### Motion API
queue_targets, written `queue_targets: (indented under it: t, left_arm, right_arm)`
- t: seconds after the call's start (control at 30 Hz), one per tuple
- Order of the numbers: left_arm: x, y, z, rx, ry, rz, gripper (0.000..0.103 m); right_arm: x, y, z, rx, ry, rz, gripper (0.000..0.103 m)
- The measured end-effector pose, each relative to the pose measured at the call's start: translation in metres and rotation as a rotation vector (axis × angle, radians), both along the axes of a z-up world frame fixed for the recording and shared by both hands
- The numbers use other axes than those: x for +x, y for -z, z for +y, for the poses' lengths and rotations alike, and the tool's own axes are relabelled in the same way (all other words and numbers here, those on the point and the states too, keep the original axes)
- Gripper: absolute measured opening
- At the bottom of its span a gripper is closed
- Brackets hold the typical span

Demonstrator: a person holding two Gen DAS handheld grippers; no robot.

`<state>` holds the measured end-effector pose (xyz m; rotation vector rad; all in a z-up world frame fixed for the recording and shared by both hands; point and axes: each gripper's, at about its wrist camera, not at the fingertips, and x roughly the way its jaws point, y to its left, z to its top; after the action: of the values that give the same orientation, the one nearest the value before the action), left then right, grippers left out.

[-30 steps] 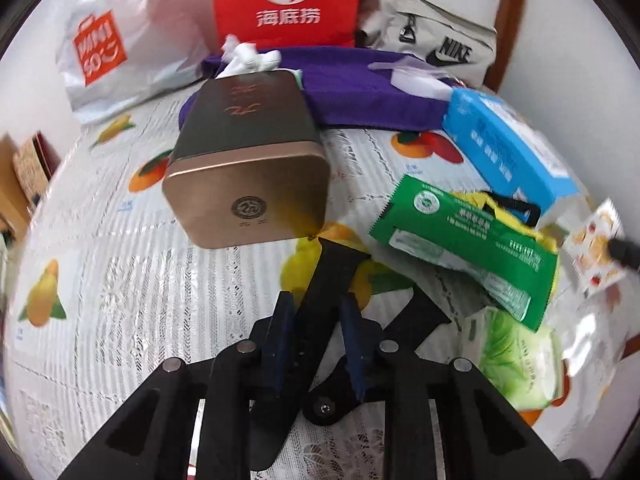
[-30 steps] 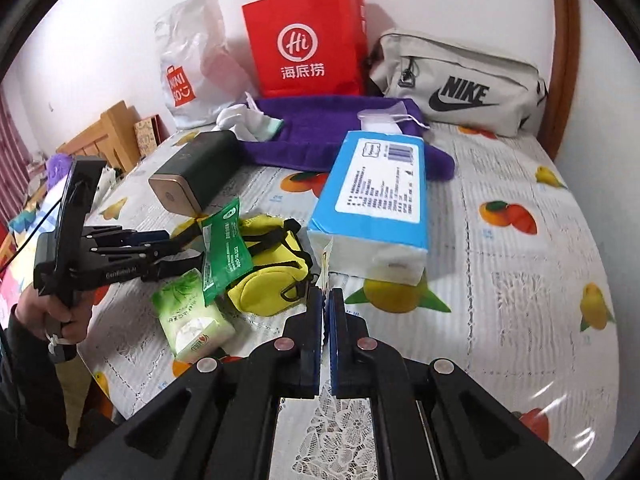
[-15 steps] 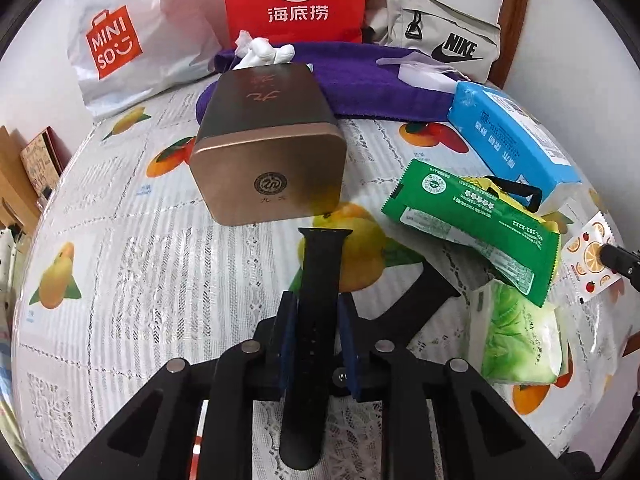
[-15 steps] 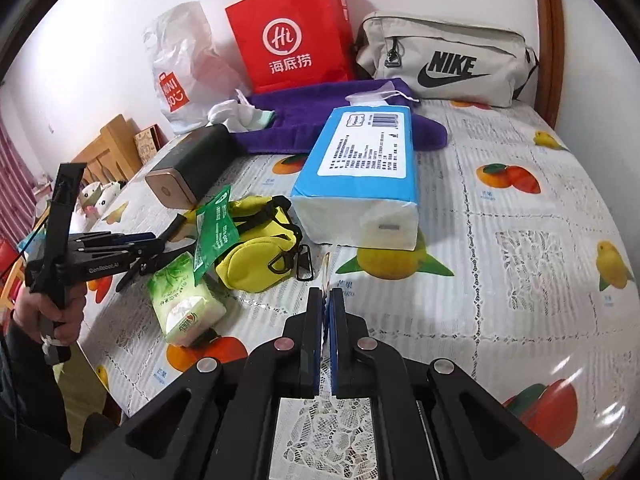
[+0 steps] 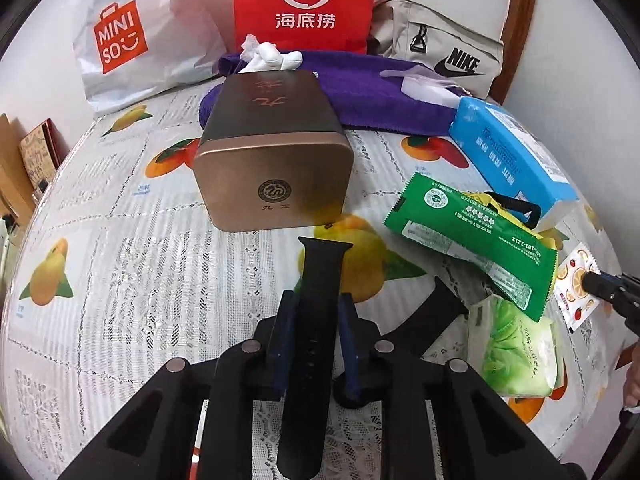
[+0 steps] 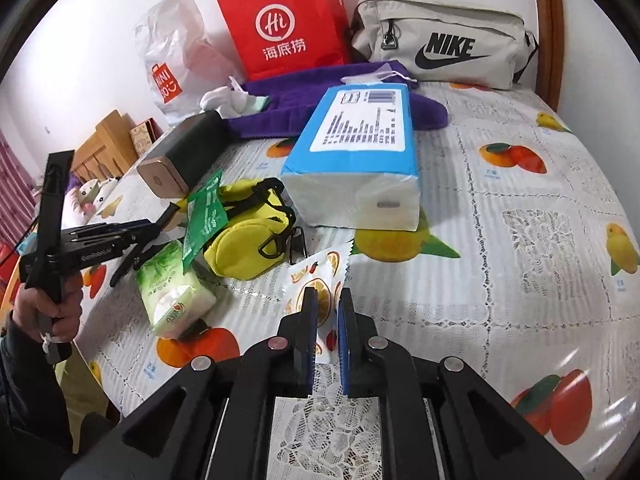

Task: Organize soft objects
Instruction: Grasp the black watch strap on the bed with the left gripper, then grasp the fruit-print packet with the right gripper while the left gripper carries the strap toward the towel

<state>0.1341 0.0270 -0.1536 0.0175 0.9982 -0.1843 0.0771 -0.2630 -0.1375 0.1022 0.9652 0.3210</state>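
My left tool (image 5: 314, 314) is pinching a black rubbery watch strap (image 5: 316, 312) by its flat sides, part-way along its length, so one end sticks out ahead toward the bronze-coloured metal tin (image 5: 272, 152) and the other hangs back under my hand. The strap is light, limp and a little grippy; held mid-length it should droop at both ends yet not slip, so I judge this hold good enough to carry it.

My right tool (image 6: 325, 312) has just been easing apart, and its jaws now stand slightly spread with the small flat white sachet printed with orange slices (image 6: 316, 280) between them. I cannot see the pads pressing on it. The sachet lies on the lace-patterned fruit tablecloth of the surface (image 6: 520, 240), near me, just right of the yellow fabric pouch with black straps (image 6: 248, 240) and near the blue-and-white soft tissue pack (image 6: 360, 152). It is thin, almost weightless, with a slick crinkly film, so I expect it to slide or fold; an edge or the serrated seam seems the best place to take it.
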Motion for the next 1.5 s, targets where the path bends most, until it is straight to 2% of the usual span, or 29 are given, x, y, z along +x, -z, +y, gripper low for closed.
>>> queue_targets:
  t: [0.13, 0.23, 0.43, 0.87, 1.17, 1.5]
  left_arm:
    - [-0.002, -0.002, -0.002, 0.003, -0.01, -0.006, 0.019]
    - [-0.005, -0.004, 0.002, -0.024, -0.021, -0.006, 0.019]
    - [-0.013, -0.011, 0.006, -0.026, -0.029, -0.014, 0.019]
    - [-0.024, -0.058, 0.009, -0.056, -0.03, -0.09, 0.02]
    - [-0.01, -0.085, 0.013, -0.079, -0.054, -0.127, 0.02]
    - [0.023, -0.107, 0.004, -0.09, -0.047, -0.153, 0.02]
  right_arm:
    - [-0.004, -0.012, -0.002, 0.04, -0.012, -0.026, 0.003]
    - [-0.006, -0.021, -0.002, 0.028, -0.015, -0.049, 0.003]
    - [-0.006, -0.027, -0.005, 0.016, -0.006, -0.059, 0.003]
    - [-0.002, -0.062, 0.0, 0.002, -0.049, -0.131, 0.003]
    - [0.022, -0.086, 0.006, 0.002, -0.067, -0.176, 0.003]
    - [0.074, -0.105, 0.018, 0.004, -0.103, -0.209, 0.003]
